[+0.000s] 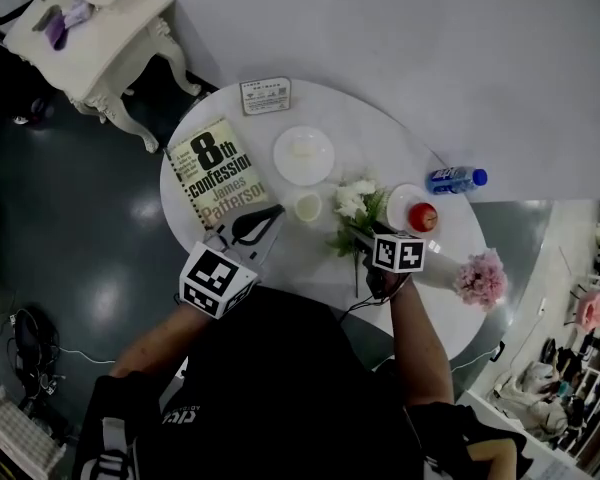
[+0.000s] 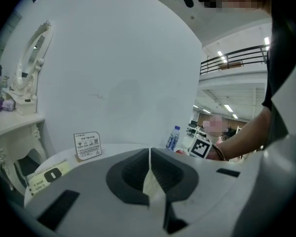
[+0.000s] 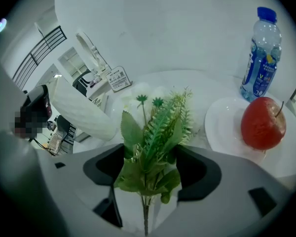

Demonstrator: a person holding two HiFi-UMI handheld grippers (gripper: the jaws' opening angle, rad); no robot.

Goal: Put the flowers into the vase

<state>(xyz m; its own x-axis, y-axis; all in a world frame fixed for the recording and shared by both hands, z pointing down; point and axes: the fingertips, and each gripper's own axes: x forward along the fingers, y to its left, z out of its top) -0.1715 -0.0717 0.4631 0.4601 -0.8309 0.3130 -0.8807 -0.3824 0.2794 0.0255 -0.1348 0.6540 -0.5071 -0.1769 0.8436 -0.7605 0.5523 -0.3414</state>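
Observation:
A bunch of white flowers (image 1: 355,200) with green leaves (image 3: 155,132) lies on the round white table (image 1: 380,138). My right gripper (image 3: 152,154) is tilted down over the stems. Its jaws stand apart with the foliage between them and no pad pressing on the thin stem. In the head view this gripper (image 1: 368,243) sits just below the blossoms. A white vase (image 1: 438,266) with pink flowers (image 1: 480,278) at its mouth is just right of it. My left gripper (image 2: 149,162) is shut and empty, and it hovers by the book's near corner (image 1: 255,223).
A book (image 1: 218,173), a white plate (image 1: 303,155), a small cup (image 1: 307,206) and a sign card (image 1: 265,95) occupy the table's left and back. A red apple (image 3: 263,122) on a saucer and a water bottle (image 3: 261,53) stand right of the flowers. A white dressing table (image 1: 90,28) stands at the far left.

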